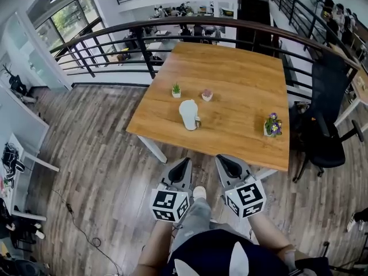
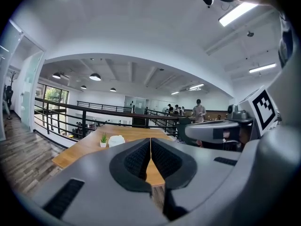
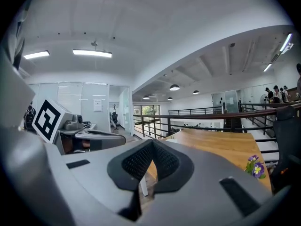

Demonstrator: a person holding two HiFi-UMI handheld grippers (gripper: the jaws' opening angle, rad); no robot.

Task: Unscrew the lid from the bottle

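A white bottle (image 1: 188, 114) lies on its side near the front of the wooden table (image 1: 241, 91); something small and dark (image 1: 198, 121) sits at its right side. In the left gripper view the bottle (image 2: 116, 140) shows as a small white shape far beyond the jaws. My left gripper (image 1: 186, 161) and right gripper (image 1: 219, 158) hang side by side over the floor, short of the table's front edge and apart from the bottle. Both are shut with nothing between the pads, as the left gripper (image 2: 150, 139) and right gripper (image 3: 153, 142) show in their own views.
On the table stand a small green plant (image 1: 176, 89), a small pink-topped pot (image 1: 207, 95) and a purple flower pot (image 1: 271, 125). A black office chair (image 1: 325, 125) is at the table's right. A curved black railing (image 1: 144, 45) runs behind the table. White desks stand at the left.
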